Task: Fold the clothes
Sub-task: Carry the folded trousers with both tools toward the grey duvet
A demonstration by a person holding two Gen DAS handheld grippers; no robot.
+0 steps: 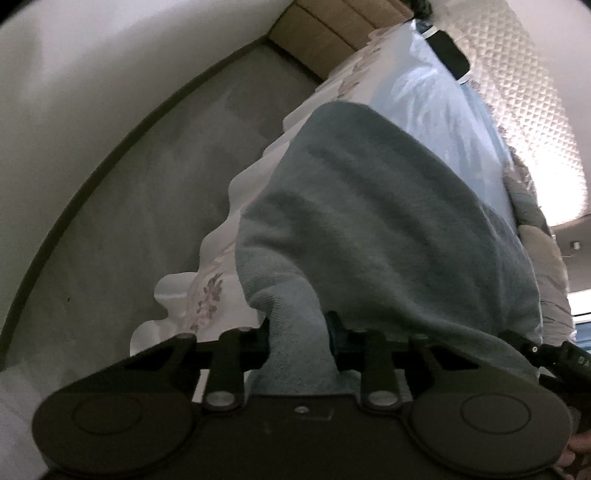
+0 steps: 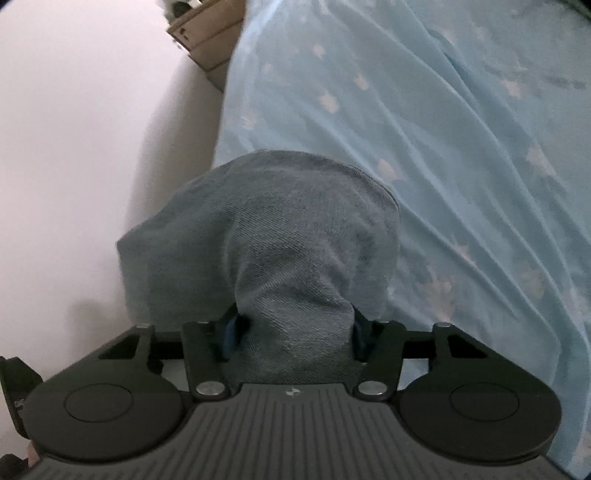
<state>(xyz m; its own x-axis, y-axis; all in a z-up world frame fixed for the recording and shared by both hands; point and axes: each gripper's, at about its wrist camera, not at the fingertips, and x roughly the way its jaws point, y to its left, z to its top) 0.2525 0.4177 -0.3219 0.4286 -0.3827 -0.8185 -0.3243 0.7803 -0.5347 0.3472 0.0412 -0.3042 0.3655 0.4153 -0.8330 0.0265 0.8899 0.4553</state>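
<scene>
A grey-blue knit garment (image 1: 373, 229) hangs from my left gripper (image 1: 297, 338), which is shut on a bunched edge of it. The cloth drapes away toward the bed. In the right wrist view the same garment (image 2: 273, 236) bulges up in front of my right gripper (image 2: 295, 328), shut on another bunched part of it. Both grippers' fingertips are mostly buried in the fabric. The part of the garment between the two grips is hidden.
A bed with a light blue star-print sheet (image 2: 443, 147) fills the right side. A white floral bed skirt (image 1: 207, 291) hangs at the bed's edge above a grey floor (image 1: 147, 206). A cardboard box (image 2: 207, 33) stands by the white wall (image 2: 81, 147).
</scene>
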